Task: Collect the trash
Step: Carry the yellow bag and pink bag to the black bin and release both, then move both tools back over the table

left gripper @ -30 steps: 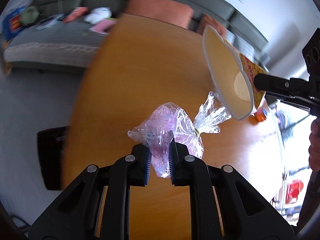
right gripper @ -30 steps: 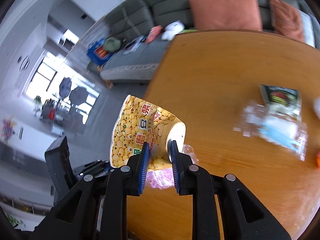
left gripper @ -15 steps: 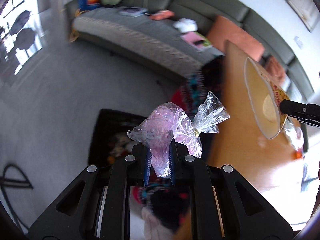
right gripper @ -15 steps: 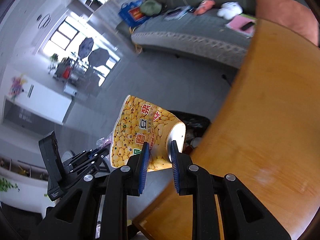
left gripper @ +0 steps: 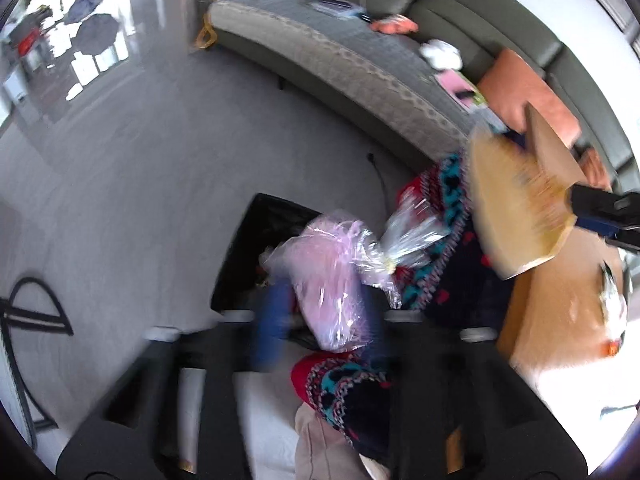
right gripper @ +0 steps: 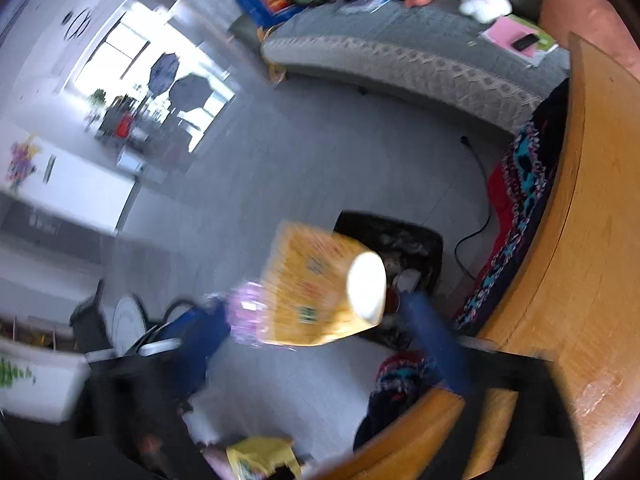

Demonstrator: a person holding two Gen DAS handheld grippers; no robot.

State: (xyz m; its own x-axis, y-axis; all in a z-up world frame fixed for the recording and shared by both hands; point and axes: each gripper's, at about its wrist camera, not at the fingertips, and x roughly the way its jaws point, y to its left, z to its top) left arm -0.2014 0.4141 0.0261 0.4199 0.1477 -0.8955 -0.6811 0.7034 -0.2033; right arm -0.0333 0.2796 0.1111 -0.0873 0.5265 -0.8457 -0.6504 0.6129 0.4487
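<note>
**Me:** Left tool point(left gripper: 320, 320) first: its jaws are opening, blurred, and the pink bag point(left gripper: 332, 292) sits between the blue pads point(left gripper: 270, 328) with a gap on the left side. I can't tell whether the right pad touches it. The bag's clear knotted top fans out to the right.

**Partner:** Where is it over?

**Me:** Over the bin point(left gripper: 248, 264), the black one on the grey floor point(left gripper: 140, 200), just beside the tabletop point(left gripper: 560, 320) edge. Some rubbish shows inside it.

**Partner:** And the right side?

**Me:** Right tool point(right gripper: 320, 340) is opening too, jaws spread wide. The yellow cup point(right gripper: 316, 292) is between them, tilted, its white base turned toward the right, and neither pad presses on it. From the left camera I see that cup's open mouth point(left gripper: 516, 208) and the right tool's dark tip at its rim.

**Partner:** Is it above the bin as well?

**Me:** In the right camera the cup overlaps the bin's point(right gripper: 400, 240) left rim. The pink bag point(right gripper: 248, 312) peeks out at the cup's left. A patterned cloth point(right gripper: 520, 208) hangs along the tabletop point(right gripper: 592, 240) edge, and the sofa point(right gripper: 400, 52) runs across the back.
</note>
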